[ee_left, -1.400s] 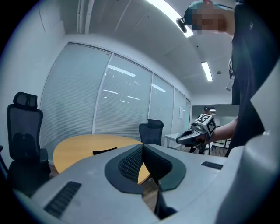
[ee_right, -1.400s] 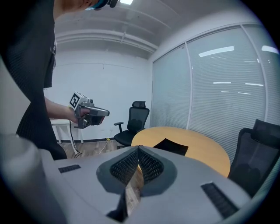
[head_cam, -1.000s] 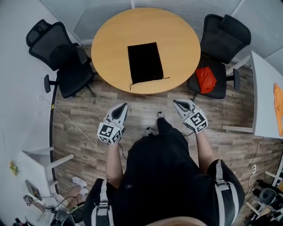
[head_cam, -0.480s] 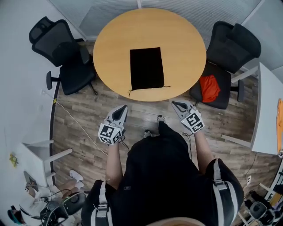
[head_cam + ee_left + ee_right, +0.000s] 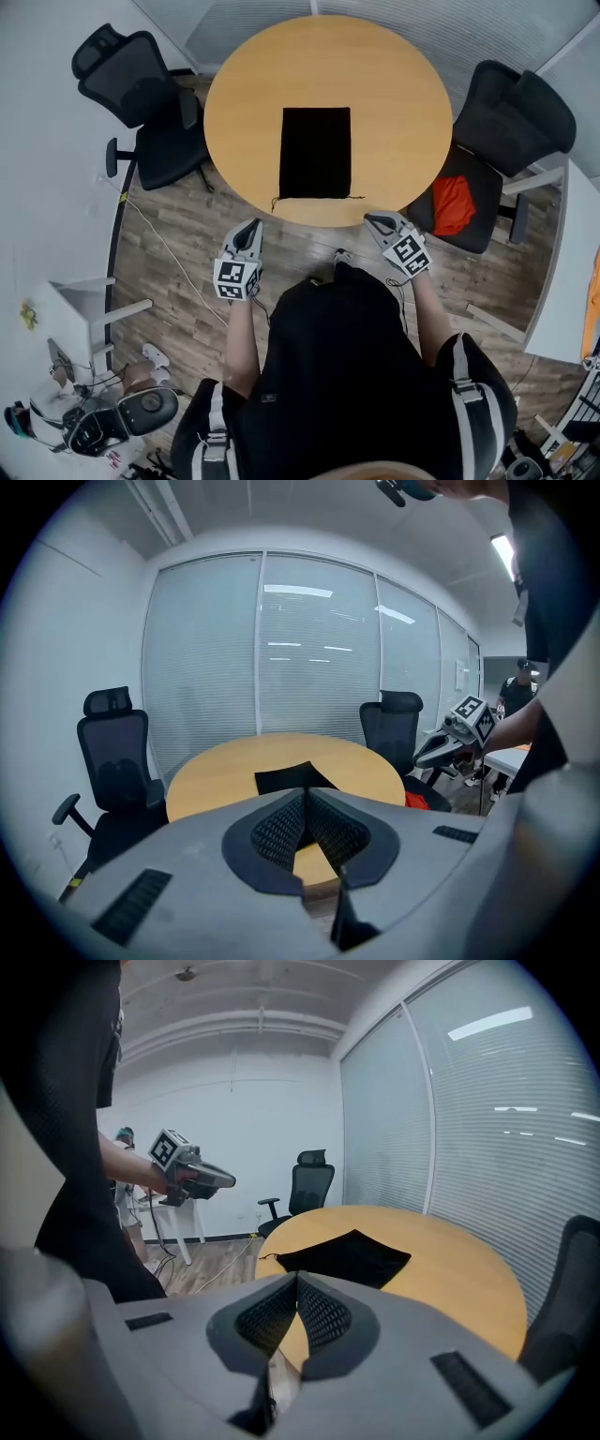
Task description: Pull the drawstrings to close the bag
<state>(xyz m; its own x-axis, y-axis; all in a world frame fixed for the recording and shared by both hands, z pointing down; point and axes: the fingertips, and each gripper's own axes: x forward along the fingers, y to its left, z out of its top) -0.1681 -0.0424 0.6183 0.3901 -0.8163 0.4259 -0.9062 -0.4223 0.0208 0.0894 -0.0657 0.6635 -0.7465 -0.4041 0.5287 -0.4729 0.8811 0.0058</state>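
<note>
Left tool (image 5: 251, 225) is held low in front of the person, short of the near edge of the round wooden worktop (image 5: 394, 103). Its two jaws are pressed together at the tips with nothing between them. Right tool (image 5: 371, 218) sits about level with it on the other side, just at the worktop's near rim, jaws likewise closed and empty. On the worktop, a little nearer than its middle, lies the bag (image 5: 315, 153): a flat black rectangle of cloth, long side running near to far, smooth and lying quite flat. Along its near end the thin dark drawstrings (image 5: 357, 197) stick out a short way past both corners, the left end hooking toward the near rim and the right end lying straight out to the right. Both tools hang clear of the bag and its strings, on the near side. A black office chair (image 5: 141, 103) stands at the far left of the worktop, and a second chair (image 5: 516, 122) on the right has a red cloth (image 5: 453, 204) on its seat.
</note>
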